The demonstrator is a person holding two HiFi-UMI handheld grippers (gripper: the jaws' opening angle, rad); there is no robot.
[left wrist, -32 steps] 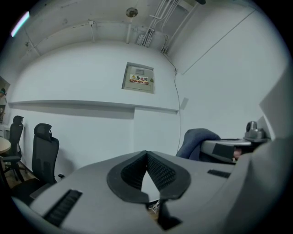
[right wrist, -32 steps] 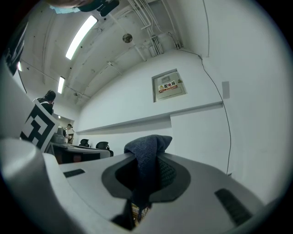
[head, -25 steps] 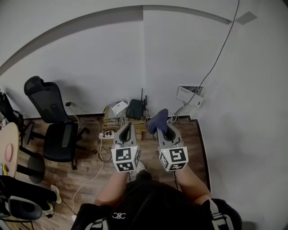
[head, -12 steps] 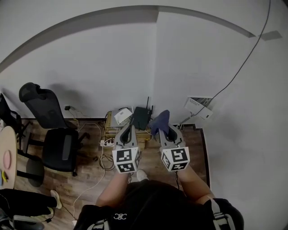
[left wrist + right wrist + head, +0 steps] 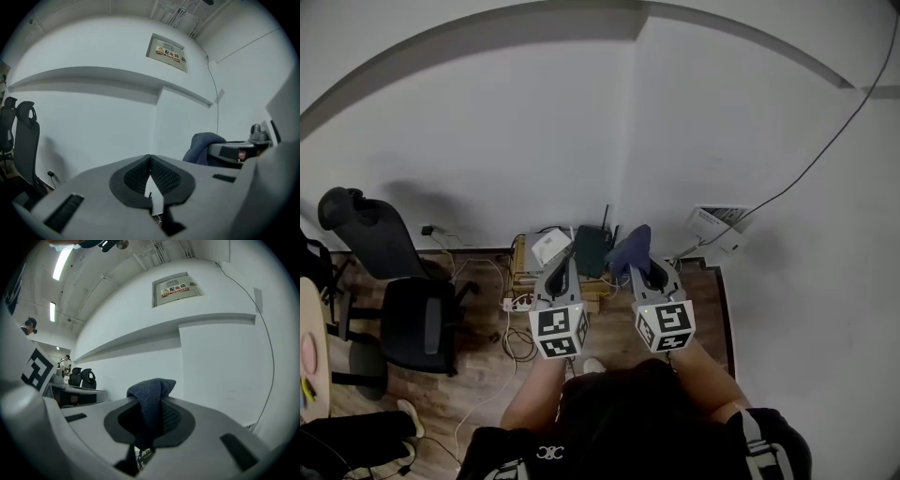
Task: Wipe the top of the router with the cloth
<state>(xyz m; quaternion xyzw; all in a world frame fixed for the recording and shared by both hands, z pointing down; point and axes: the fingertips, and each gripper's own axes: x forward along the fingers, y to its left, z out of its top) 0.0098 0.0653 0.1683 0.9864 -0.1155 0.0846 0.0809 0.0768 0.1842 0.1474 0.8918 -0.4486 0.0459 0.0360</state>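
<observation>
With my right gripper (image 5: 643,272) clamped on the blue cloth (image 5: 628,247) and my left gripper (image 5: 562,272) closed empty, I should lower the cloth flat onto the black router (image 5: 592,251), which sits by the wall below, and press lightly.

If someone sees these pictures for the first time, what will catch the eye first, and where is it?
First, the dark blue knitted cloth, pinched in the right claw and sticking out beyond its tips. Next, the flat black router with antennas, standing low against the white wall, just ahead of both claws. The left claw is shut and holds nothing.
</observation>
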